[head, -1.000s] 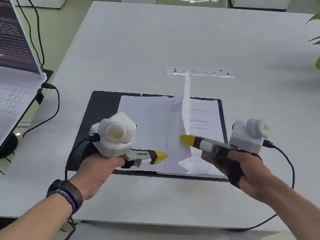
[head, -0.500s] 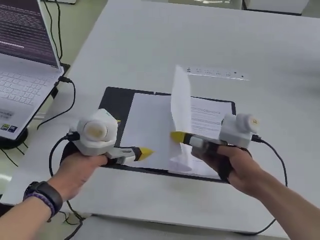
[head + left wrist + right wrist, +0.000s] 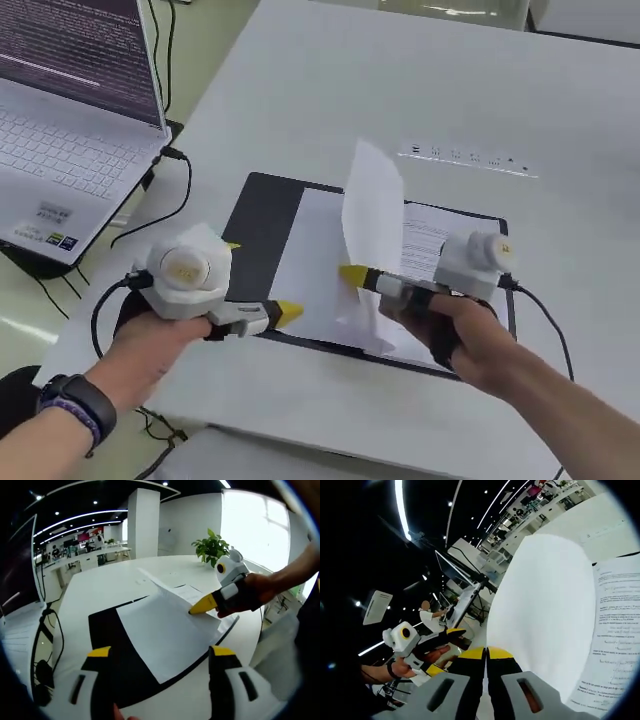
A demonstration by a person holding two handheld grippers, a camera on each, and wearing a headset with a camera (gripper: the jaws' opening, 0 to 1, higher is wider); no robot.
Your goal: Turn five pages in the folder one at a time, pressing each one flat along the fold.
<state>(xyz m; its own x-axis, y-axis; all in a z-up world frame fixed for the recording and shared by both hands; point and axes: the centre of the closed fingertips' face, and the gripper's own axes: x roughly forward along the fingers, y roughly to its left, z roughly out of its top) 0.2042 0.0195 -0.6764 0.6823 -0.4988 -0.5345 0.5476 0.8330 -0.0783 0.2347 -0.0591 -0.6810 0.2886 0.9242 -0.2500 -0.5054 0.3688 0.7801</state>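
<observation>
my right gripper (image 3: 486, 652) has its jaws pinched on the raised page (image 3: 540, 615); my left gripper (image 3: 160, 652) gapes wide, folder (image 3: 107, 630) just ahead.

A white table (image 3: 400, 70) has a socket strip (image 3: 465, 158) set flush in its middle, and an open laptop (image 3: 70, 110) stands beside its left edge. Beyond its far end are a potted plant (image 3: 212, 547), a white pillar (image 3: 143, 525) and a bright window (image 3: 250, 525).
</observation>
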